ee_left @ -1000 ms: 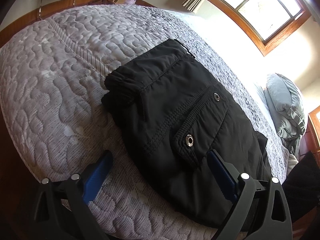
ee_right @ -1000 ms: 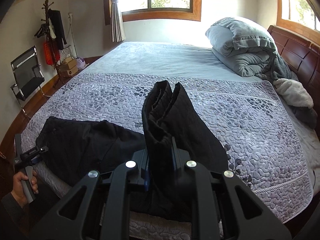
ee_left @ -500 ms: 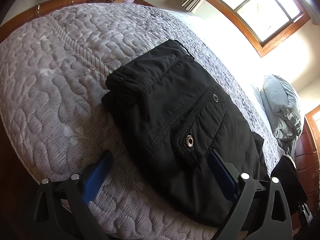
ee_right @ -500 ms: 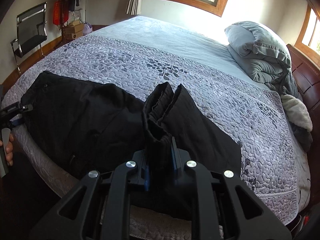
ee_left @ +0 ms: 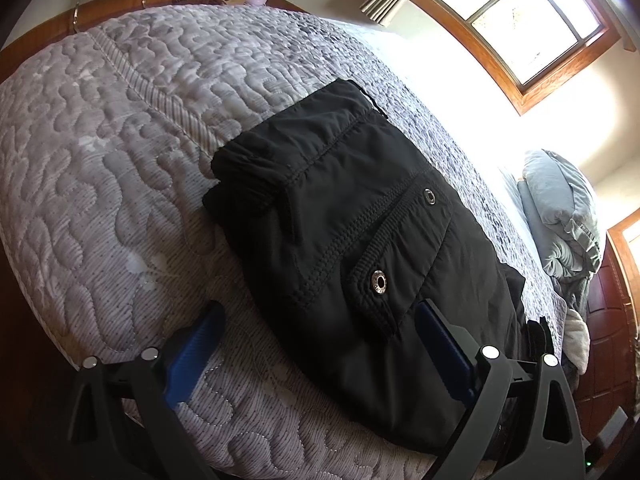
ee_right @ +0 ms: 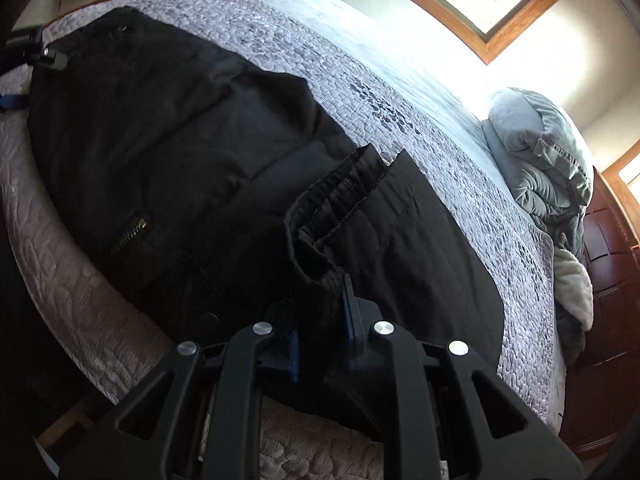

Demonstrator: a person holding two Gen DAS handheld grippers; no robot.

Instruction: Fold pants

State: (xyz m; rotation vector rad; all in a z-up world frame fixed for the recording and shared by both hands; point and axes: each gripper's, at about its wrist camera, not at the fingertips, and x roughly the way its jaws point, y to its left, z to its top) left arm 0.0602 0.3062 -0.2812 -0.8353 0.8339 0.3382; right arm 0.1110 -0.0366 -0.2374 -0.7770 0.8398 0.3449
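The right gripper (ee_right: 320, 312) pinches the bunched leg hems of the black pants (ee_right: 168, 152), which lie across the quilted bed (ee_left: 100, 152) ahead of it; carry the hems low and square toward the waistband so edges align; the left gripper (ee_left: 320, 320) hovers wide apart, its right finger over the pocket flap (ee_left: 380, 280), holding nothing; layers beneath stay hidden.
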